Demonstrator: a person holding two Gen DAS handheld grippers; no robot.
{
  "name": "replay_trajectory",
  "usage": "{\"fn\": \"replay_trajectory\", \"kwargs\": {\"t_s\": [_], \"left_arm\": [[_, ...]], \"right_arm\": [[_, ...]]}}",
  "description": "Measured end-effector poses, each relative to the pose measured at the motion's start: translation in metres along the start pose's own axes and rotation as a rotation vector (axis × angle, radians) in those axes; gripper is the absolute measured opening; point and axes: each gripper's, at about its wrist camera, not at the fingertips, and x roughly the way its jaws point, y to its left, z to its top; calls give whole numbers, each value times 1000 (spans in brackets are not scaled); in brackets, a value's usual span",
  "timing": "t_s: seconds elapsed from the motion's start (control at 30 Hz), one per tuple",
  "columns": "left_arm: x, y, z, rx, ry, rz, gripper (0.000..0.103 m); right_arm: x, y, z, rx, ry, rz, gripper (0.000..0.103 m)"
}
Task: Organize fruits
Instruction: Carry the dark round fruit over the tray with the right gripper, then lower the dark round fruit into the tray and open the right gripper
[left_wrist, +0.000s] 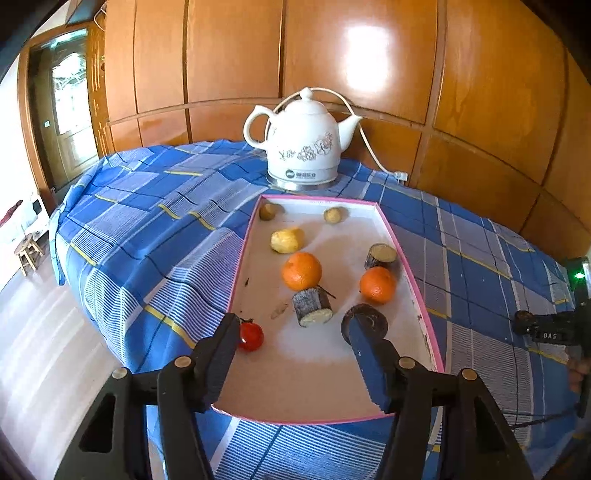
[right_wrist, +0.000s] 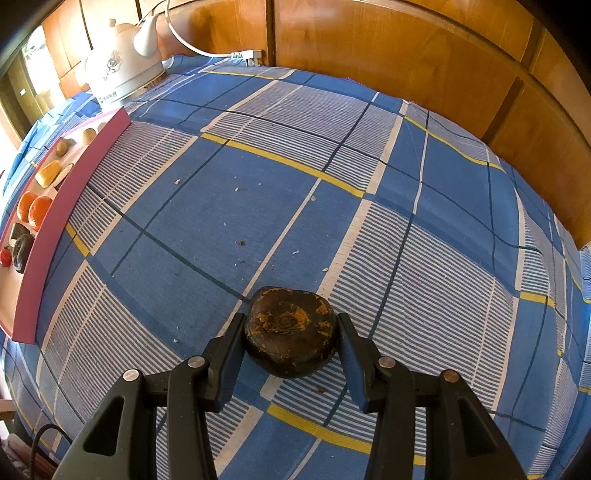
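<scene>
A shallow pink-rimmed tray (left_wrist: 413, 284) was laid on the blue checked tablecloth (left_wrist: 155, 221), in front of a white ceramic kettle (left_wrist: 301, 142), apparently so that the produce could be collected in one place. In it were seen two oranges (left_wrist: 301, 270), three small potatoes (left_wrist: 287, 240), some cut root pieces with dark skin (left_wrist: 312, 307) and one cherry tomato (left_wrist: 251, 335) near the left rim.

The left gripper (left_wrist: 291, 354) was held above the near end of the tray with its jaws wide apart and nothing between them; it seemed to be kept there in readiness.

One dark brown, rounded piece (right_wrist: 290, 326), perhaps a spoiled fruit or a root end, lay on the tablecloth well apart from the tray. The right gripper (right_wrist: 291, 341) was placed around it, one finger at each side. Whether the pads were already pressing on it cannot be told; the piece appeared to rest on the cloth. Probably it was approached so that it might be carried to the tray with the others.
</scene>
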Motion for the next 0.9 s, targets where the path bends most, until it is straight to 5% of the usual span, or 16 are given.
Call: {"fn": "replay_trajectory", "kwargs": {"t_s": [0.23,0.57,0.9], "left_arm": [[-5,7,4,-13,-27,11,71],[-2,26,0,-62,-16,23,75],[2,44,-4,-100,-12,33,75]], "right_arm": [[-11,20,6,-1,-13,44,48],[-38,133,50,-110,-95,305,48],[-32,228,100,-190,-134,375,48]]}}
